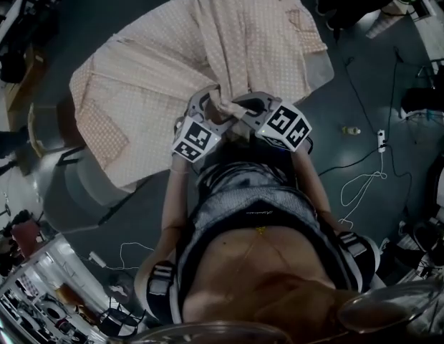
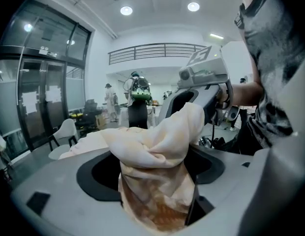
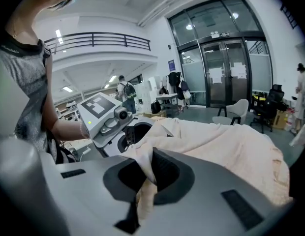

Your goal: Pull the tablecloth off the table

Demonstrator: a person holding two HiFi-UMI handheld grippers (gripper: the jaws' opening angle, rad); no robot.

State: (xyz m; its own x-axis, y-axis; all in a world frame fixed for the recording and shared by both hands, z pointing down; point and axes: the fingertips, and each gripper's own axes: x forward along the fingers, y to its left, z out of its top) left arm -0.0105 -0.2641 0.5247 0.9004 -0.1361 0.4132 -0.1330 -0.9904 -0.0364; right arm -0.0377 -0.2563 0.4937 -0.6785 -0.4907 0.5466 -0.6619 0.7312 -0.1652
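The peach dotted tablecloth [image 1: 229, 56] lies crumpled over the table [image 1: 320, 70], and a fold of it is drawn toward me. My two grippers meet at that fold, close to my chest. The right gripper [image 1: 240, 108] is shut on a thin pinch of the tablecloth [image 3: 231, 146], and the fabric runs down between the jaws of this gripper [image 3: 145, 181]. The left gripper [image 1: 210, 106] stands wide open. In the left gripper view a loose bunch of tablecloth [image 2: 152, 146] fills the gap of that gripper [image 2: 152, 181], unpressed.
A grey chair [image 1: 79, 185] stands at the table's left, with a wooden one [image 1: 43, 124] beyond it. White cables [image 1: 358, 188] trail over the dark floor at the right. Clutter lines the left edge. A white chair [image 3: 236, 111] and people stand far off in the hall.
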